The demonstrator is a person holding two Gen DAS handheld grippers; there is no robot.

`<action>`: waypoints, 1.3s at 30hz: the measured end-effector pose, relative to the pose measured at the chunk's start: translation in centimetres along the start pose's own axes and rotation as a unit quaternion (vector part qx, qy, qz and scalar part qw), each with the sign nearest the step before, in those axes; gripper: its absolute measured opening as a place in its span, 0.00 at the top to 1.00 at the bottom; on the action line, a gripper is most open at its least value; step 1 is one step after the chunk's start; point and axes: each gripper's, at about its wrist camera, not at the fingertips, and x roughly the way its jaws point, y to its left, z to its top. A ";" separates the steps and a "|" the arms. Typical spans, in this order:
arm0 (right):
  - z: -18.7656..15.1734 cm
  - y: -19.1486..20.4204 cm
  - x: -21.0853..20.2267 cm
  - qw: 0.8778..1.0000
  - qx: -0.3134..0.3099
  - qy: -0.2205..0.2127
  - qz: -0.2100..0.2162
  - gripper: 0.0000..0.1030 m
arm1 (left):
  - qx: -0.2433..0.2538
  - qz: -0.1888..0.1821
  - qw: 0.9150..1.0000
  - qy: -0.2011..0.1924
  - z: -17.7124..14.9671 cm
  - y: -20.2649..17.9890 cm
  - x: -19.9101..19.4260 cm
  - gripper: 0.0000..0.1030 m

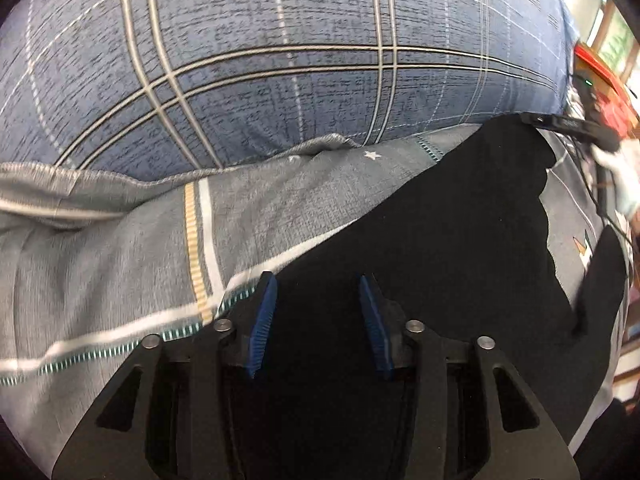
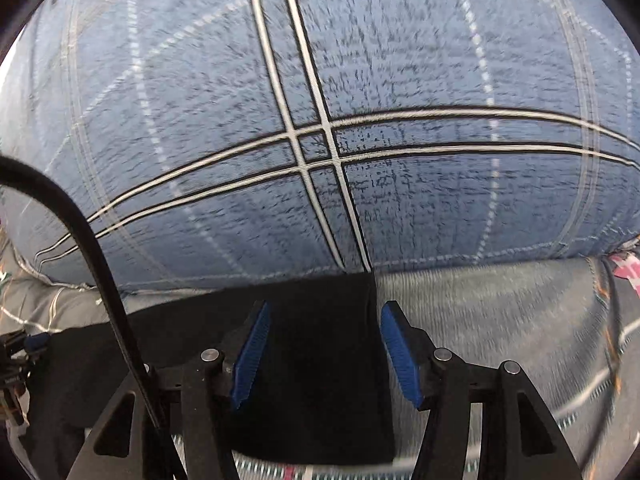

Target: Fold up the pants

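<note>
— Across the lower middle of the left wrist view, what have I got under the left gripper [image 1: 316, 292]?

— Black soft-fabric pants [image 1: 440, 216], spread flat over a grey bedsheet with white and tan stripes [image 1: 120, 248]. They run from the bottom centre of that frame up toward the upper right. I read them as laid out that way so an edge can be picked up and carried over for a fold.

— And the claw itself?

— Both blue ribbed pads [image 1: 262, 320] stand apart, with dark cloth showing in the gap. I see nothing pinched between them, so I judge it is hovering over the cloth, not holding it.

— Right side?

— Same story. The right gripper [image 2: 324, 316] has its pads spread too, straddling a narrower strip of the pants [image 2: 320, 352]. The cloth's right edge runs down between the pads, close to the right one, with bedsheet [image 2: 500, 320] beyond it. That placement makes sense to me if I mean to grab near a hem or a leg edge.

— What fills the top of both frames?

— A big blue quilt with a cream-and-black plaid grid [image 2: 320, 100], bulging just behind the pants. It hems in the far side, so I'd fold toward the bottom of the frame. A black cable [image 2: 92, 240] arcs through the left of the right wrist view; I'd keep it off the cloth.
</note>
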 end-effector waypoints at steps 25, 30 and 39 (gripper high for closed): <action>-3.8 2.0 -13.8 0.982 -0.144 -0.126 0.001 0.94 | 0.094 0.002 0.991 -0.097 -3.9 -7.3 -7.4 0.92; -11.0 0.4 -20.2 0.974 -0.159 -0.159 0.005 0.94 | 0.112 -0.021 0.984 -0.135 -10.1 -10.6 -13.1 0.92; -25.5 -3.3 -20.4 0.992 -0.094 -0.086 0.005 0.93 | 0.024 -0.032 0.993 -0.114 -20.2 -12.5 -12.4 0.92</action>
